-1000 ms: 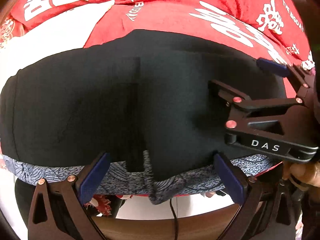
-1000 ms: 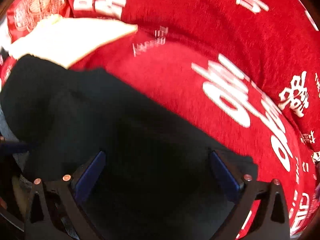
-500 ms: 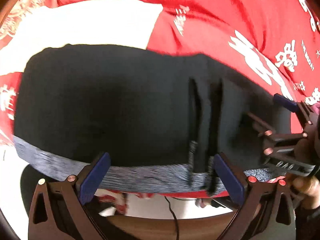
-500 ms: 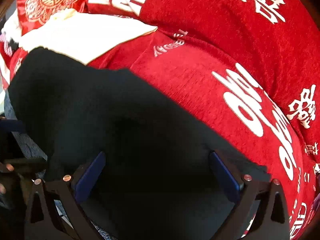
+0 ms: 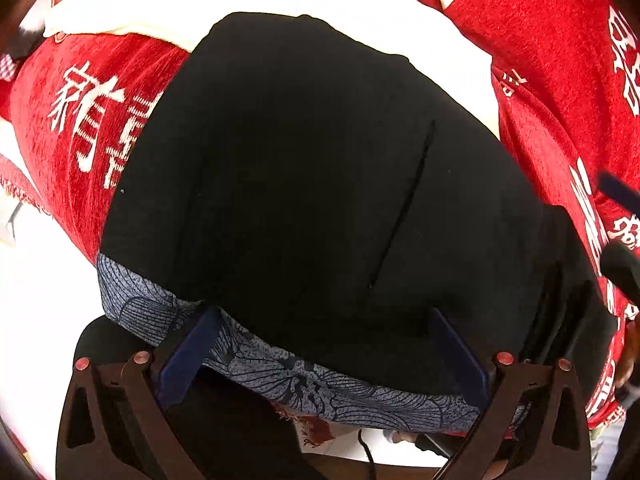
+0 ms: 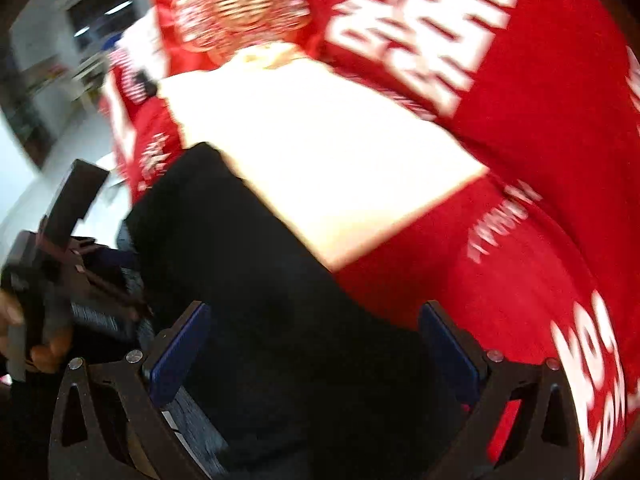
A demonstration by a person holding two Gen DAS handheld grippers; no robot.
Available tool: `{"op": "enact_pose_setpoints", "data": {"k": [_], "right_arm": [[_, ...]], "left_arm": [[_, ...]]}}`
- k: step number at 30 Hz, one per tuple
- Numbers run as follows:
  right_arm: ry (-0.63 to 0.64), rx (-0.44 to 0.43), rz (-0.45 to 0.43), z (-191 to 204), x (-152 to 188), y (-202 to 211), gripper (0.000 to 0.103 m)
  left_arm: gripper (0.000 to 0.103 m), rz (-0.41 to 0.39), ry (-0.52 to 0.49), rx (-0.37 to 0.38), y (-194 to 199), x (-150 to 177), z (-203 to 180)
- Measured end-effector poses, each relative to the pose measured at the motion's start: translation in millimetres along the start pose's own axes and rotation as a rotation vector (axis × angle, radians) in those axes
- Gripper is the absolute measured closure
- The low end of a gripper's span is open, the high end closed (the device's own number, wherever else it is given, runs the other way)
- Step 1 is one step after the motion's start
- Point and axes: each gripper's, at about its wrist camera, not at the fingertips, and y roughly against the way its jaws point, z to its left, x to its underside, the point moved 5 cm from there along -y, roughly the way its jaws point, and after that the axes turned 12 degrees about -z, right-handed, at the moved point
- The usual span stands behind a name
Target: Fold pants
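**Pants folded on red cloth: fold to be squared off, both tools idle**

Pants (image 5: 320, 184), black with a blue-grey patterned band (image 5: 360, 396) along the near edge, lie as a compact folded block on a red cloth with white characters (image 5: 80, 128). The far end of the block overlaps a white sheet or cloth (image 6: 320, 152) lying on the same red cloth; what it is cannot be told. Whether the support beneath is a bed, a sofa or a surface cannot be told either.

Left tool (image 5: 320, 356): jaws apart, straddling the near edge at the patterned band, gripping nothing. Right tool (image 6: 312, 352): jaws apart, over the right-hand part of the block, holding nothing. Whether either pad touches the fabric cannot be told. The right-wrist view is motion-blurred.

Assessment: the main fold appears made; the step in hand is judged to be flattening and aligning. Recommendations:
- Press with the flat of the pads, not the tips, so as not to drag the top layer off the lower one.
- Work from the centre toward the edges to push out trapped air.
- Check the right side, where layered edges (image 5: 560, 300) show a ridge; even these before any further fold.
- If another fold is intended, clamp all layers at the band together.

Containers: none visible in either view; nothing to report on contents.
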Motion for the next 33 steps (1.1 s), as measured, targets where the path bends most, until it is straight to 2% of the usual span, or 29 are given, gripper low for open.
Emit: {"op": "enact_pose_setpoints", "data": {"k": [4, 6, 8, 10, 17, 23, 27, 31, 33], "right_arm": [[0.090, -0.120, 0.042, 20, -22, -36, 0.002], [0.122, -0.167, 0.053, 27, -28, -52, 0.008], [0.124, -0.221, 0.082, 35, -36, -71, 0.027], [0.115, -0.255, 0.117, 39, -39, -88, 0.040], [0.197, -0.368, 0.190, 68, -49, -120, 0.041], [0.190, -0.448, 0.263, 67, -51, -134, 0.041], [0.184, -0.469, 0.285, 73, -56, -145, 0.041], [0.211, -0.487, 0.276, 77, -58, -134, 0.047], [0.202, -0.485, 0.285, 75, -57, -135, 0.046]], "left_arm": [[0.000, -0.029, 0.007, 0.020, 15, -2, 0], [0.000, -0.020, 0.021, 0.026, 12, 0, 9], [0.000, -0.004, 0.015, 0.016, 2, 6, 11], [0.000, -0.017, 0.021, 0.014, 3, 7, 12], [0.000, -0.028, 0.028, 0.021, 7, 9, 9], [0.000, -0.041, 0.034, 0.018, 2, 11, -1], [0.000, -0.039, 0.035, 0.021, 1, 11, 0], [0.000, -0.041, 0.037, 0.019, 1, 12, 1], [0.000, -0.041, 0.039, 0.018, 1, 12, 1]]}}
